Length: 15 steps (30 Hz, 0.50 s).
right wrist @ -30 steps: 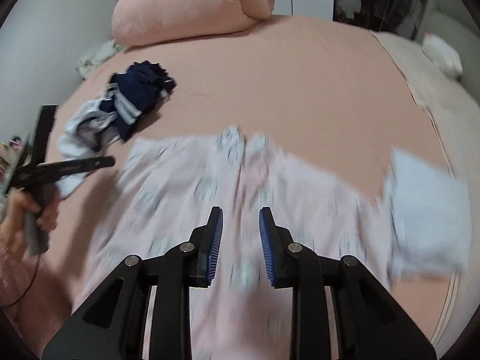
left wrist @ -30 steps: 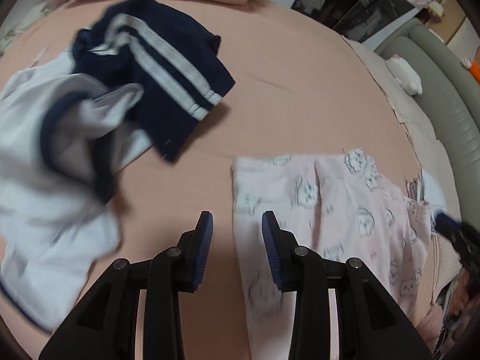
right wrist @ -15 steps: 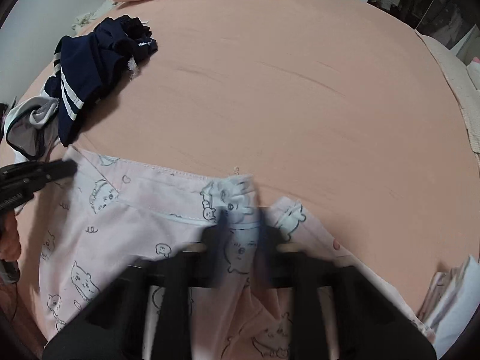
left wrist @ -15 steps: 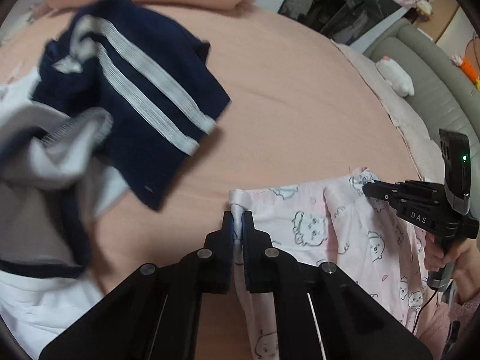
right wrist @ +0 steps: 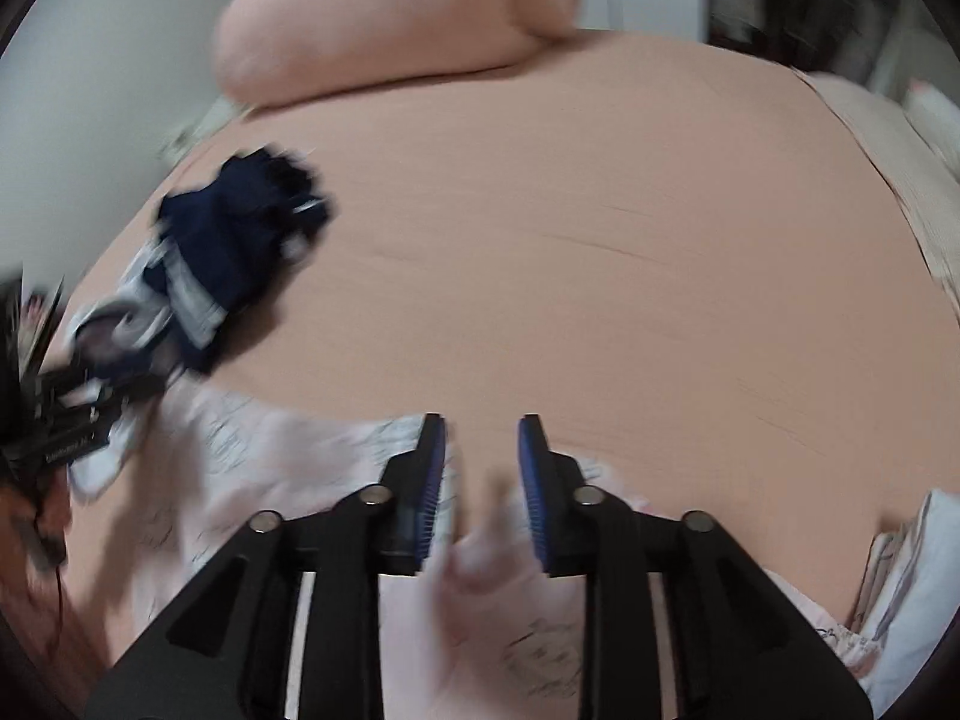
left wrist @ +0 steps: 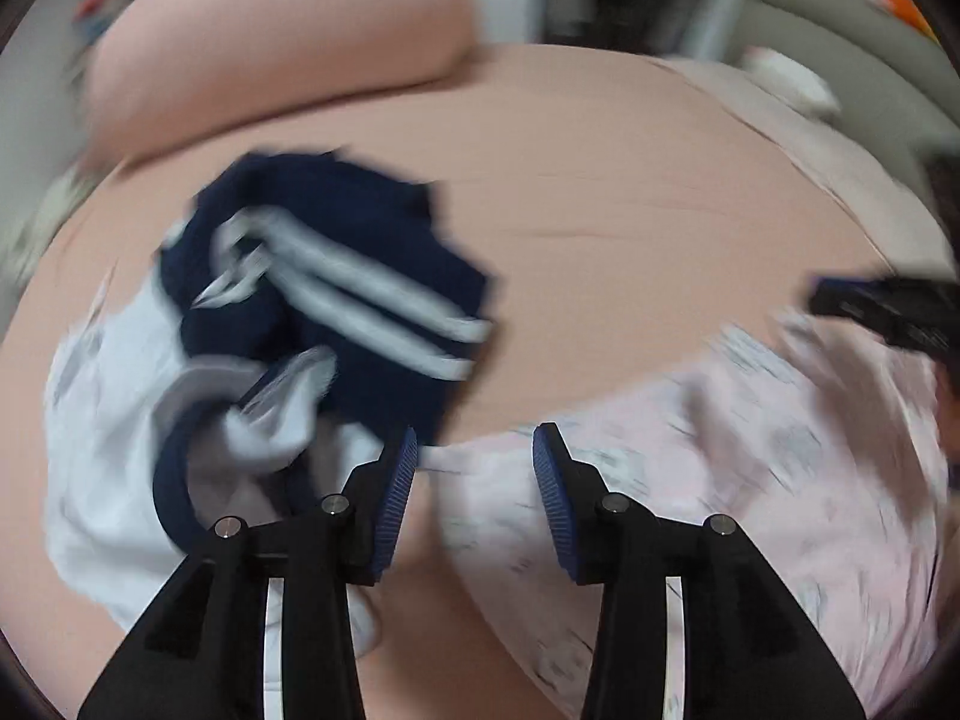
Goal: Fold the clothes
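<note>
A pale pink printed garment lies spread on the peach bed sheet, blurred by motion. My left gripper hovers over its left corner with jaws opening; the cloth lies below them and nothing is pinched. My right gripper is over the garment's far edge, also opening. A raised pink fold sits loosely between its fingers, and the pads do not press it. A navy garment with white stripes lies crumpled on a white one to the left.
A large pink bolster lies along the far edge of the bed. A folded white stack sits at the right edge. A grey sofa stands beyond the bed. A hand holds the left gripper's body at the left.
Half a second ago both grippers were shut on the pink garment's edge. Now both stand apart and the cloth is let go. The left gripper has lifted and rolled.
</note>
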### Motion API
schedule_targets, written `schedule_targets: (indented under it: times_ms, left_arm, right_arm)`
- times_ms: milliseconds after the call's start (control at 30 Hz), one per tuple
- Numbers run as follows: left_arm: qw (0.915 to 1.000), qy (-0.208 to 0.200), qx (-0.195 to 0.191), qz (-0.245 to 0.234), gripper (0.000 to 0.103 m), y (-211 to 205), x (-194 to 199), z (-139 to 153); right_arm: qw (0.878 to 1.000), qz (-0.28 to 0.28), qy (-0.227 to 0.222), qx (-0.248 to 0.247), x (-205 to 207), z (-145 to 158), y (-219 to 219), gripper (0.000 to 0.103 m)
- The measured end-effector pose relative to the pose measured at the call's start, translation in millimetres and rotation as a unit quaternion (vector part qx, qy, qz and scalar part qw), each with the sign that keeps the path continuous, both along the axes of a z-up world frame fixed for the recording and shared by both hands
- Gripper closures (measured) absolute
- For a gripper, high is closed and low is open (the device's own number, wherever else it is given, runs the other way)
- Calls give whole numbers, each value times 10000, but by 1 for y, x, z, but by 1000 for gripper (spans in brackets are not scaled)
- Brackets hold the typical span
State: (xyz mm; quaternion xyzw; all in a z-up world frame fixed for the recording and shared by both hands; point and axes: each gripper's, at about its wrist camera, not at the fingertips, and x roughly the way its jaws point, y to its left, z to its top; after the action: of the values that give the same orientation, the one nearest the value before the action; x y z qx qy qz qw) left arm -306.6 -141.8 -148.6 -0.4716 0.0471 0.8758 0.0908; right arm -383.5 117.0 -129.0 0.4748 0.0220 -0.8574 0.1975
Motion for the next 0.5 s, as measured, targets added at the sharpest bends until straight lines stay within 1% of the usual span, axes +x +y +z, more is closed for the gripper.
schedule_targets:
  times_ms: [33,67,133,200,233,267,300,333,367,400,433,500]
  left_arm:
    - [9997,-115,14,-220,61,6,2,-4]
    - [9991,-294,-29,-296,61,12,2,-14]
    - [9977,-565,-187,-310,61,13,-2,-36]
    - [9978,-561,-269,-243,61,17,-7,-50]
    - [9978,-553,-288,-213,65,19,-9,-55]
    - [9983,-511,-188,-199,87,17,-9,-51]
    - [9987,-469,-88,-186,99,15,-10,-46]
    - [9989,-427,12,-172,99,12,-11,-42]
    - [9991,-384,112,-158,99,10,-11,-38]
    - [9991,-342,211,-144,99,8,-12,-33]
    - [9989,-299,325,-125,99,6,-12,-29]
    - [9973,-203,705,-95,99,-6,-10,-15]
  right_arm:
    - [9998,157,-32,97,2,0,-8,73]
    - [9987,440,-134,210,5,-5,-23,72]
    - [9967,644,-320,376,2,-20,-39,71]
    - [9944,772,-464,547,2,-36,-50,67]
    - [9936,790,-459,658,4,-45,-55,66]
    - [9927,807,-453,769,7,-55,-61,67]
    - [9917,823,-444,879,9,-64,-66,67]
    - [9918,804,-297,946,14,-63,-68,74]
    - [9917,784,-154,1012,18,-63,-69,92]
    - [9920,749,-142,1004,20,-61,-69,94]
    - [9930,692,-130,943,22,-59,-67,95]
    - [9943,540,-20,922,23,-53,-61,96]
